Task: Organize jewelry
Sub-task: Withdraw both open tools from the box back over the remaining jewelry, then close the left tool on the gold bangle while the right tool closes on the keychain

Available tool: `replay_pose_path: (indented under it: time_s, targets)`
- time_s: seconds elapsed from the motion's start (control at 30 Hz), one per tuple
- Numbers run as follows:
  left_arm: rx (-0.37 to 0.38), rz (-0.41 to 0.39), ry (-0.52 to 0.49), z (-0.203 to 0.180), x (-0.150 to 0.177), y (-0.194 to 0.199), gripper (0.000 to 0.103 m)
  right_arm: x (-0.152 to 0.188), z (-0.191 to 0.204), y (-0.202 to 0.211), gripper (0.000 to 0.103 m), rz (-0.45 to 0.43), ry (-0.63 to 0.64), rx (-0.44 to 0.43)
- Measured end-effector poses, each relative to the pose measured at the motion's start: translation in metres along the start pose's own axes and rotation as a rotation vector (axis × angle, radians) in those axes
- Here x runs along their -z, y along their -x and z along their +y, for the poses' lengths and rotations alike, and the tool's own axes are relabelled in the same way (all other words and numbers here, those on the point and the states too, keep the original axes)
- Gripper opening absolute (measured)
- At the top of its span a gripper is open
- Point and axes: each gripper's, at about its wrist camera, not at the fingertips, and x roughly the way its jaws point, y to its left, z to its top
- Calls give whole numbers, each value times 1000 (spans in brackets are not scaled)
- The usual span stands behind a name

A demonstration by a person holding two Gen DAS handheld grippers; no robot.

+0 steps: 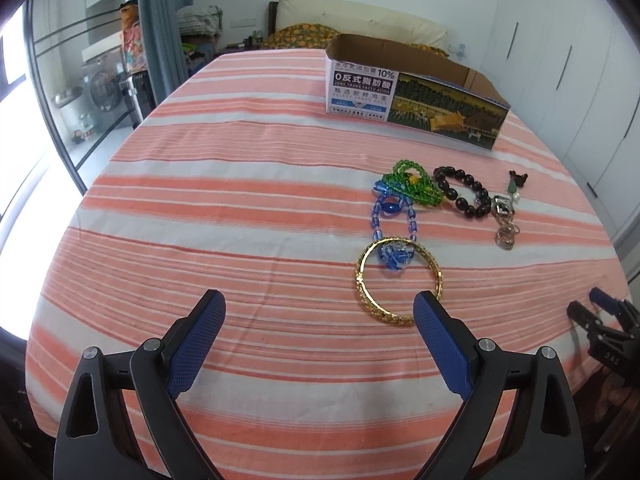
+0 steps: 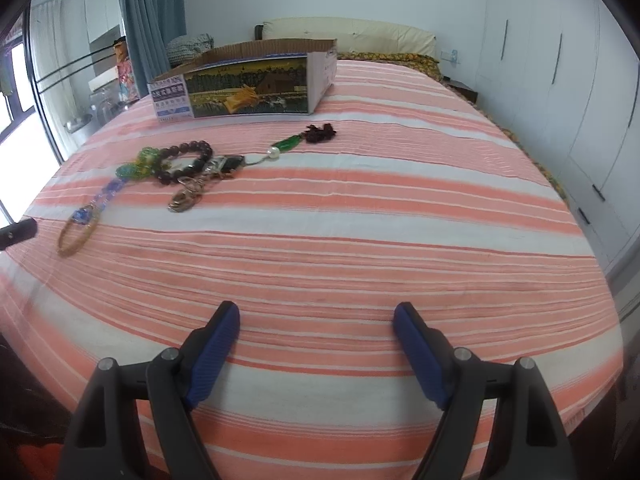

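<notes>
Left wrist view: the left gripper [image 1: 319, 312] is held wide and empty, the gold bangle [image 1: 399, 281] lying just ahead, beside its right finger. Right wrist view: the right gripper [image 2: 316, 322], spread wide and empty, is seen well apart from the bangle, far left on the bed [image 2: 360, 240]; the left is judged nearer.

Bright daylight floods from blown-out left windows; fisheye bends edges, corners vignetted black.

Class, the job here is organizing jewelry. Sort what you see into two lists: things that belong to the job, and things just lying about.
Belongs to the job:
gold bangle
blue bead necklace
green bead bracelet
dark bead bracelet
keyring charm
cardboard box

Just lying about:
pillow
suitcase
curtain
</notes>
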Motion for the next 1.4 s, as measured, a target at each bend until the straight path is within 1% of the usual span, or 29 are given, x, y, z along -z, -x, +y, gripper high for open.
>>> replay_pose_path:
  time_s: [0.13,0.3,0.57,0.7,0.9,1.03,1.27,1.4]
  targets:
    - [-6,15,2,-1,-3,-7,95,-10,10,-2,81,1,7,-46]
    - [-29,42,-25,-7,-4,-19,95,-21,25,-9,81,16,13,-103]
    - [-57,72,-40,-12,-3,-33,95,-39,54,-18,81,2,80,-143]
    - [-77,91,-43,-13,-3,-39,95,-47,64,-29,81,16,108,-141]
    - [-86,105,-37,-12,-3,-46,96,-58,79,-46,81,42,126,-159]
    - [-97,110,-34,-14,-4,-49,99,-63,89,-58,81,64,132,-161]
    - [-94,105,-25,-14,-4,-51,101,-71,109,-72,81,60,192,-94]
    - [-93,97,-23,-14,-3,-50,101,-76,113,-76,81,62,192,-88]
